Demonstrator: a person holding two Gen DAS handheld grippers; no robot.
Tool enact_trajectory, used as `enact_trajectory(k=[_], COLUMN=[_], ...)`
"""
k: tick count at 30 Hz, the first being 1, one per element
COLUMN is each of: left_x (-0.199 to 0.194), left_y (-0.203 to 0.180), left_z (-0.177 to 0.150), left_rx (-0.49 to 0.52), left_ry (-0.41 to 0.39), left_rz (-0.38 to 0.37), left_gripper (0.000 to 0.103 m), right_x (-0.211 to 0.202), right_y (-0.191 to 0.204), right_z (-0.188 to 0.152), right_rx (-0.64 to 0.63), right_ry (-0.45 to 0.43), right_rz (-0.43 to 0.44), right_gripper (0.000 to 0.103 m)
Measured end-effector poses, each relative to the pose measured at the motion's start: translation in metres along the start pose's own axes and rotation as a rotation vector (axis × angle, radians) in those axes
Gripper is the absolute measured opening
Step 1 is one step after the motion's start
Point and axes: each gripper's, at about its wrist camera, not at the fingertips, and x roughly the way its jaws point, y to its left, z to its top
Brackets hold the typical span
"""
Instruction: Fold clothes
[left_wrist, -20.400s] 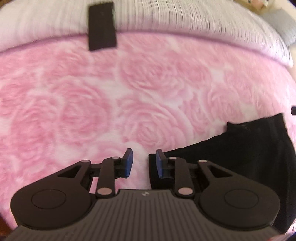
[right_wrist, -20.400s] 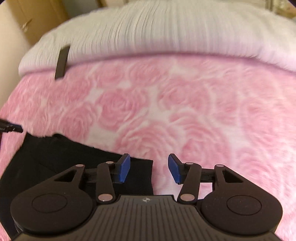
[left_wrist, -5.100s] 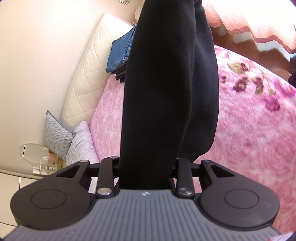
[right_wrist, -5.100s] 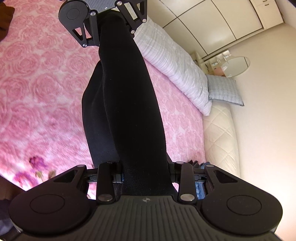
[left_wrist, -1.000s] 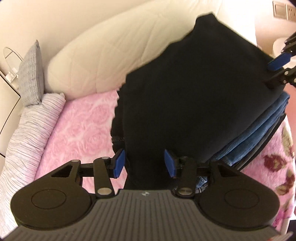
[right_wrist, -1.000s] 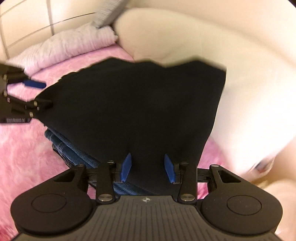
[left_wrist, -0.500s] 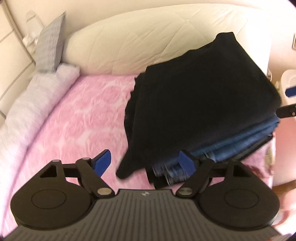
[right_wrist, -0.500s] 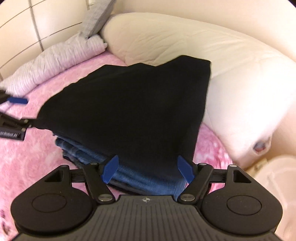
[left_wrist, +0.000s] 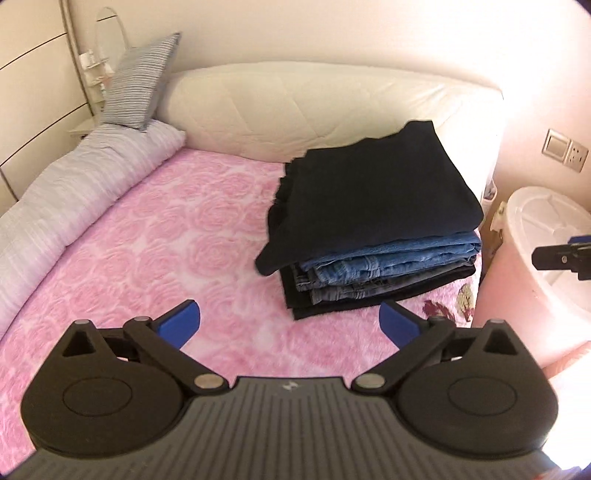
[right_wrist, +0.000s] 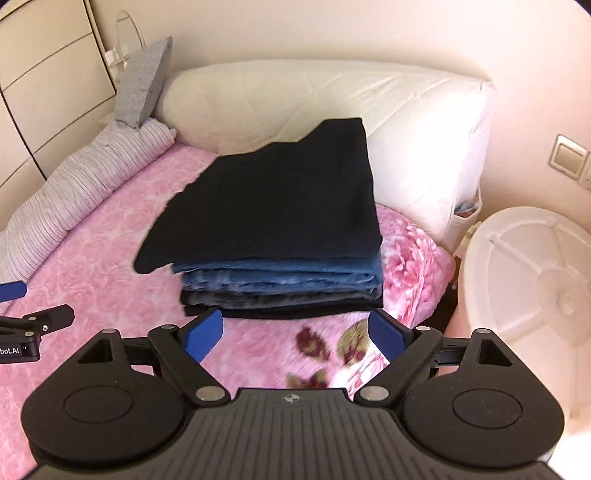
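While our left gripper and right gripper gape wide and empty, we see the folded black fabric garment topping the denim stack on the pink rose-patterned bedspread; no unfolded clothes show.

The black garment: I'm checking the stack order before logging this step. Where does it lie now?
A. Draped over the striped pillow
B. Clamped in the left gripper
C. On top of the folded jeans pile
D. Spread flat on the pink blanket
C: the black garment lies folded on top of the blue jeans in the pile, while the left gripper and the right gripper are both open and hold nothing.
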Motion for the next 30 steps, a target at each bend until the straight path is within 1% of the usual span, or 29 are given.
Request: enact_trajectory(k=[2, 6, 11, 17, 20, 30], left_x=[-0.015, -0.039, -0.063, -0.073, -0.075, -0.073], left_y=[0.009, 0.02, 0.019, 0.013, 0.009, -0.004], left_z=[-0.006, -0.017, -0.026, -0.024, -0.023, -0.021], left_rx=[-0.023, -0.055, -0.044, -0.06, -0.058, -0.051], left_ry=[-0.01, -0.004, -0.017, -0.022, -0.023, -0.019], left_rz=[-0.001, -0.005, -0.033, -0.05, -0.065, -0.082], left_gripper=[0.102, 0.102, 0.102, 0.102, 0.102, 0.102], right_x=[-0.017, -0.043, -0.064, -0.089, -0.098, -0.106], right_y=[0.011, 0.029, 0.042, 0.057, 0.058, 0.053], right_z=[-0.008, -0.018, -0.023, -0.028, -0.025, -0.024], right_rx=[0.018, 0.031, 0.002, -0.031, -0.044, -0.047], right_ry=[-0.007, -0.018, -0.027, -0.034, -0.049, -0.065], right_rz=[-0.018, -0.027, -0.04, -0.055, -0.08, -0.093], right_gripper=[0.088, 0.088, 0.088, 0.088, 0.088, 0.088])
